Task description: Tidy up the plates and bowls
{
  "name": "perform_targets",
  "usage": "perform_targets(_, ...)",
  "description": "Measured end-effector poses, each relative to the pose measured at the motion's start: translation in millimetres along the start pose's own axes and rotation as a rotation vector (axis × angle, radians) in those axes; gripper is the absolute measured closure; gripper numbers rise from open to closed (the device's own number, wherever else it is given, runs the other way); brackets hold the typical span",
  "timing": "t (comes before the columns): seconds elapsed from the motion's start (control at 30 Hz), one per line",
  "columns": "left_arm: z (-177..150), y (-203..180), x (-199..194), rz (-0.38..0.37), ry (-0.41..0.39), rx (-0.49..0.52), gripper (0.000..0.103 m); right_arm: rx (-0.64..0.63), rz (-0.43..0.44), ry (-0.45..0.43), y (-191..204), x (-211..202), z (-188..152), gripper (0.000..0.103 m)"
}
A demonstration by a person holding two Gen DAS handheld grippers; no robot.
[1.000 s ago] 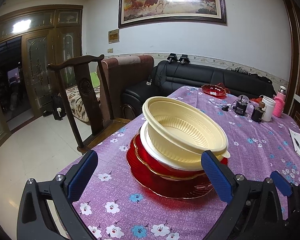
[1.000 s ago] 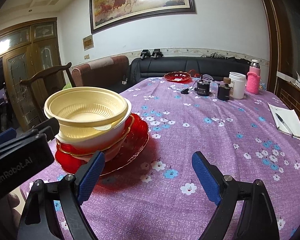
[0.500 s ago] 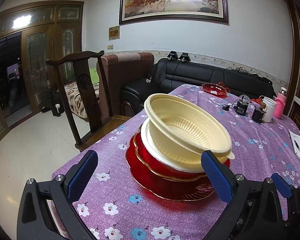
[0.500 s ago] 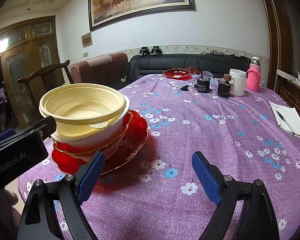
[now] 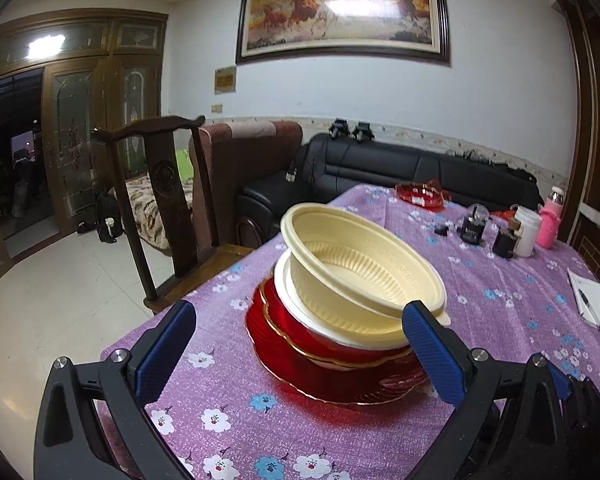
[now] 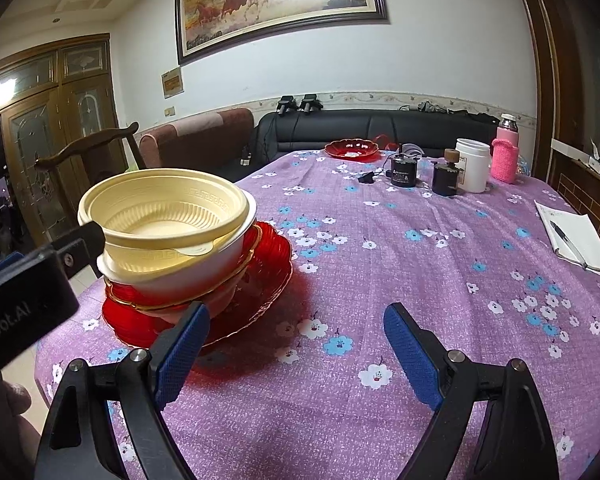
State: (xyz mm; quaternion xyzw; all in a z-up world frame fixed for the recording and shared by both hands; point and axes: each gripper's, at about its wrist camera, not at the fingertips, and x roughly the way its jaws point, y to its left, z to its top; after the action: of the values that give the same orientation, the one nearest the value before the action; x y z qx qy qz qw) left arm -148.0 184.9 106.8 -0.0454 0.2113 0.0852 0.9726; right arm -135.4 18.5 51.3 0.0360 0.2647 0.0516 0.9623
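Note:
A stack stands near the table's left corner: a cream plastic bowl (image 5: 364,268) (image 6: 164,212) on a white bowl (image 5: 324,324) (image 6: 172,276), on a red gold-rimmed plate (image 5: 288,320), on a large red glass plate (image 5: 332,376) (image 6: 260,300). My left gripper (image 5: 300,344) is open and empty, just short of the stack. My right gripper (image 6: 296,348) is open and empty, to the right of the stack. The left gripper's body (image 6: 24,300) shows in the right wrist view.
A red glass dish (image 6: 352,149) sits at the table's far end. A black device (image 6: 404,168), a dark jar (image 6: 446,178), a white jar (image 6: 474,164) and a pink bottle (image 6: 506,152) stand at the far right. A notepad with pen (image 6: 572,240) lies right. A wooden chair (image 5: 168,200) stands left.
Both grippers have drawn back and lifted slightly, so the stack sits a little farther off. Both stay open. The stack has not moved.

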Motion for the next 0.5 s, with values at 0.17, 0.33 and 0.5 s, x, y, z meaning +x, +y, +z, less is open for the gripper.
perform_targets(0.17,3,9,-20,0.032,-0.11,-0.048,0.0,-0.012,0.002,-0.013,4,-4,-1,0.011)
perform_targets(0.33,4,10,-27,0.026,-0.125,-0.045,0.0,-0.02,0.012,-0.016,7,-6,-2,0.011)
perform_targets(0.5,5,12,-32,-0.004,-0.128,-0.058,0.0,-0.032,0.014,-0.02,11,-8,-4,0.011)
